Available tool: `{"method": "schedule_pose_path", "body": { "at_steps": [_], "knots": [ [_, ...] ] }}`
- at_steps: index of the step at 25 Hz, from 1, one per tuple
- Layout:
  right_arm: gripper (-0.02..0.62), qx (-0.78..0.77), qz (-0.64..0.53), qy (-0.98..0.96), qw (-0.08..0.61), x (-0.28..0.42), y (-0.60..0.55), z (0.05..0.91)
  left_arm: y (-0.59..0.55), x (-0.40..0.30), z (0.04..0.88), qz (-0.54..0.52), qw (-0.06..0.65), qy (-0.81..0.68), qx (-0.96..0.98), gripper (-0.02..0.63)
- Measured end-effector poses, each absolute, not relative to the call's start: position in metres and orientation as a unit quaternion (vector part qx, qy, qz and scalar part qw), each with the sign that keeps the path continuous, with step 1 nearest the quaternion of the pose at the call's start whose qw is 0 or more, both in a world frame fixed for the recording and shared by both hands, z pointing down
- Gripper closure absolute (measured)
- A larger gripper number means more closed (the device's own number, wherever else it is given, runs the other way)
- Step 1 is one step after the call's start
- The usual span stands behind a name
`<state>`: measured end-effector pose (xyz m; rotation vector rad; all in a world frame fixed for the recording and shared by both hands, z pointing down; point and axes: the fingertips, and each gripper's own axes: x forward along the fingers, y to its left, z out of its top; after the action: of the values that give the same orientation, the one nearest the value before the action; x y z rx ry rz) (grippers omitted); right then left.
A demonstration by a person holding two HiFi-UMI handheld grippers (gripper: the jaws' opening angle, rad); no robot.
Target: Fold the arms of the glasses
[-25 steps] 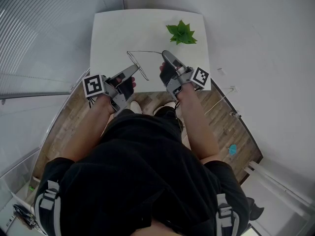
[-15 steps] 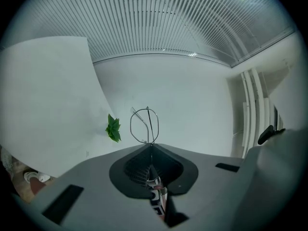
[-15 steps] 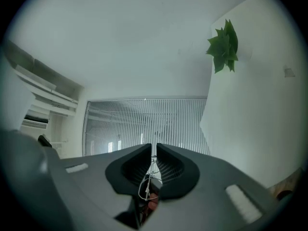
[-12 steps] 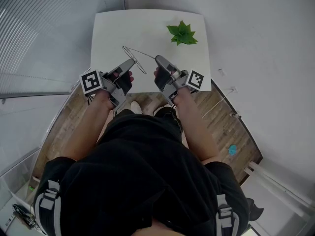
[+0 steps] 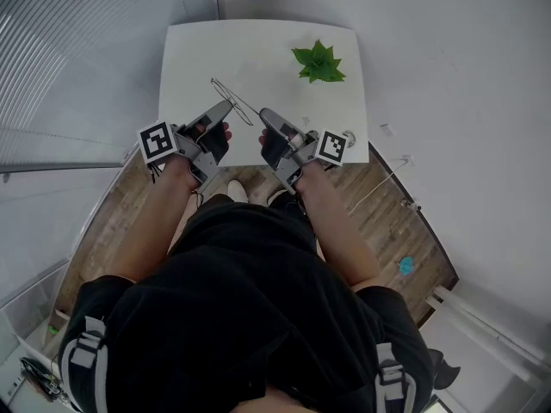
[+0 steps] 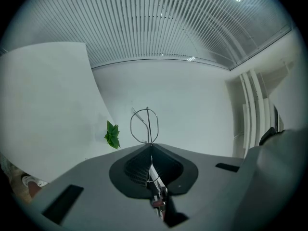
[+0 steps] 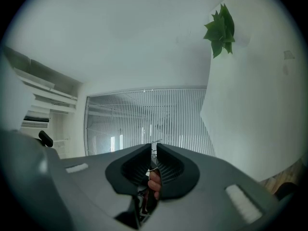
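The thin wire glasses (image 5: 225, 93) hang just above the white table's (image 5: 258, 46) near half. My left gripper (image 5: 229, 104) is shut on the frame, and a round lens rim (image 6: 144, 125) sticks up past its jaws in the left gripper view. My right gripper (image 5: 263, 113) sits close beside it on the right. It is shut on the end of one thin arm, and a sliver of wire (image 7: 155, 142) shows in the narrow slit between its jaws. That arm runs slanted from the frame's far end to the right gripper.
A small green plant (image 5: 319, 61) stands on the table's far right part, also seen as the plant (image 6: 112, 134) and the plant (image 7: 221, 30) in the gripper views. Wooden floor (image 5: 405, 222) lies below the near table edge. Slatted blinds (image 5: 77, 50) line the left wall.
My right gripper has moved left toward the left gripper, swinging the glasses arm in toward the frame. The frame has turned a little, and the left gripper has barely shifted.
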<state>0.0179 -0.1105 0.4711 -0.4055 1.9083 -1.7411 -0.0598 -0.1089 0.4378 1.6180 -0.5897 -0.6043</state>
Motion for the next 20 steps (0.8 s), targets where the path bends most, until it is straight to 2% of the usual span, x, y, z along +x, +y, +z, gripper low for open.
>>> {"method": "schedule_pose_path", "body": {
  "at_steps": [16, 20],
  "knots": [
    [0.549, -0.138, -0.645, 0.714, 0.236, 0.009, -0.097, 0.453, -0.109, -0.056, 0.414, -0.272, 0.609, -0.251, 0.702, 0.594],
    [0.497, -0.143, -0.633, 0.725, 0.232, 0.013, -0.1, 0.452, -0.107, -0.055, 0.418, -0.27, 0.609, -0.254, 0.701, 0.594]
  ]
}}
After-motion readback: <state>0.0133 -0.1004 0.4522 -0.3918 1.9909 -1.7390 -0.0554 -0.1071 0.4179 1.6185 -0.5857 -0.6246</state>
